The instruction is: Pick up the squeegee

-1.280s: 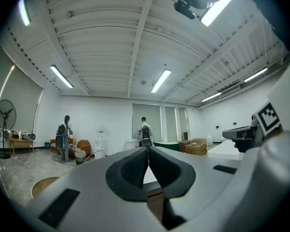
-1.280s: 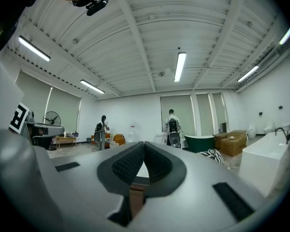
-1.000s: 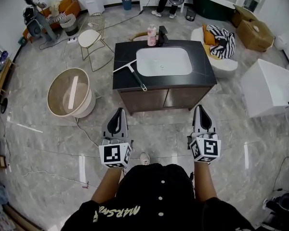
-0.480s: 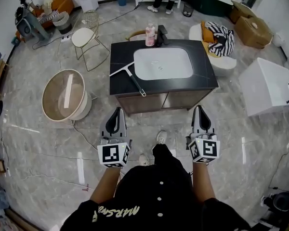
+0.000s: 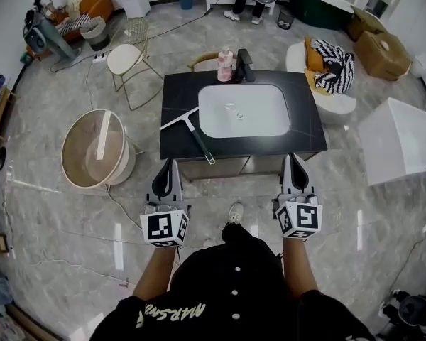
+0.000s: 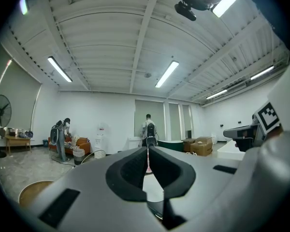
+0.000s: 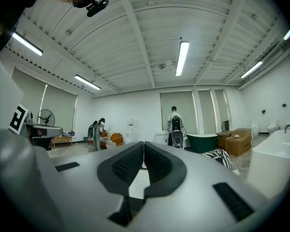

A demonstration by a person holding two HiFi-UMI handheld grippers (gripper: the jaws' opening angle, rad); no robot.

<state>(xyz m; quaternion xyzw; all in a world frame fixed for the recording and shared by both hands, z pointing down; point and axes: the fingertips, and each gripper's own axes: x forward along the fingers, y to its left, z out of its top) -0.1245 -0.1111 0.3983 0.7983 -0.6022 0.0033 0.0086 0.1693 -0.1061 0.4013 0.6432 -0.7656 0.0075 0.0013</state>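
The squeegee [image 5: 190,131], with a white blade and a dark handle, lies on the left part of a black vanity counter [image 5: 177,91] beside a white sink basin [image 5: 243,110]. Its handle end pokes over the counter's front edge. My left gripper [image 5: 170,165] is held level just short of that front edge, a little left of the handle end, with its jaws shut and nothing between them. My right gripper [image 5: 292,160] hangs at the counter's front right, jaws shut and empty too. In both gripper views the jaw tips meet, left gripper [image 6: 148,149] and right gripper [image 7: 143,143].
A pink bottle [image 5: 225,64] and a black tap [image 5: 244,65] stand at the counter's back. A round tub [image 5: 97,150] sits on the floor to the left, a wire chair [image 5: 128,57] behind it, a white cabinet [image 5: 401,141] at right. A person [image 7: 175,126] stands far back.
I have walked toward the vanity, so the counter and squeegee now lie much closer to both grippers. Both grippers stay shut and level.
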